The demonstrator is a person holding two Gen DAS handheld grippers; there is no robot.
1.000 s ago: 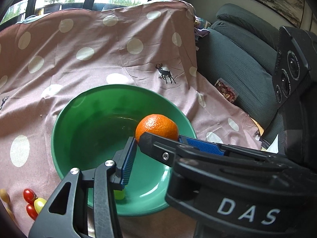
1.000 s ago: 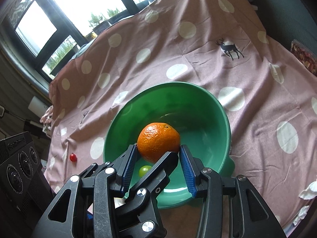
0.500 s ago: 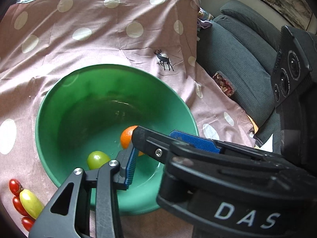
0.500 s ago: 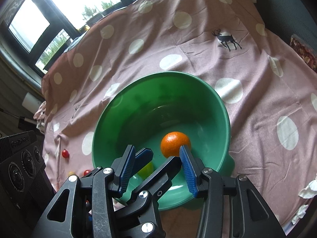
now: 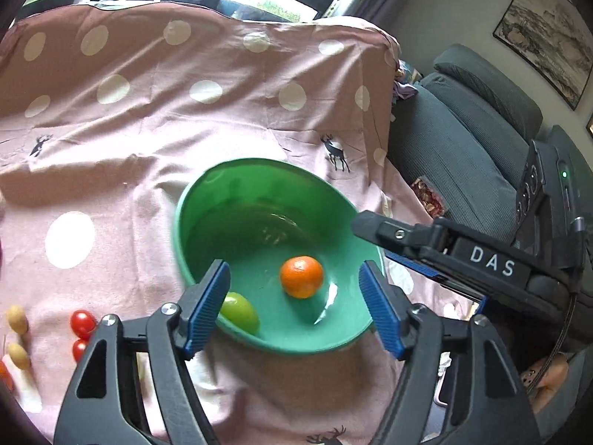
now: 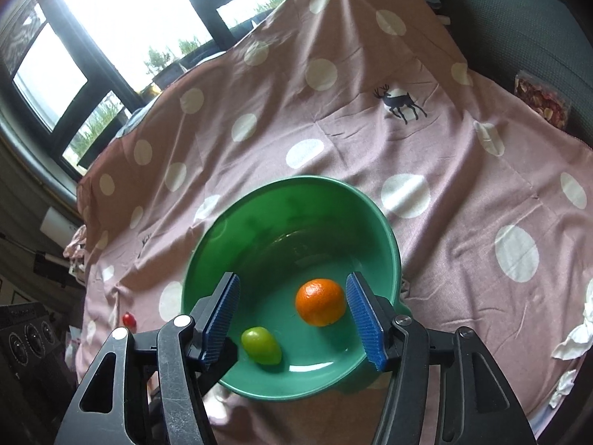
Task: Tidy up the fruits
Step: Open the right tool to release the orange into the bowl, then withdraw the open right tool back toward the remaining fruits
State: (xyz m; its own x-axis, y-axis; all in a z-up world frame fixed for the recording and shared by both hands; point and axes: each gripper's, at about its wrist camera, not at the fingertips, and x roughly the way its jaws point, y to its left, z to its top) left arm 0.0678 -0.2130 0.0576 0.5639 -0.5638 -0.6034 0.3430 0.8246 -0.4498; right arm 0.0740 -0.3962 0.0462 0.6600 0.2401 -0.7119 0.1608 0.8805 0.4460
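A green bowl point(image 5: 192, 222) point(image 6: 385, 230) sits on the pink dotted cloth. Inside lie an orange mandarin point(image 5: 301, 276) point(image 6: 320, 302) and a green oval fruit point(image 5: 239, 311) point(image 6: 260, 345). My left gripper point(image 5: 294, 309) is open and empty, above the bowl's near rim. My right gripper point(image 6: 292, 320) is open and empty over the bowl, with the mandarin lying below, close to its right finger. The right gripper also shows in the left wrist view point(image 5: 404, 244), at the bowl's right rim.
Red cherry tomatoes point(image 5: 82, 323) and small yellow fruits point(image 5: 16, 319) lie on the cloth left of the bowl. One red tomato point(image 6: 129, 319) shows in the right wrist view. A grey sofa point(image 5: 463, 141) stands right of the table. White crumpled paper point(image 6: 574, 337) lies at the right.
The right gripper opened and let the mandarin go; it now lies in the bowl. The left gripper pulled back and to the left, clear of the right gripper's fingers.
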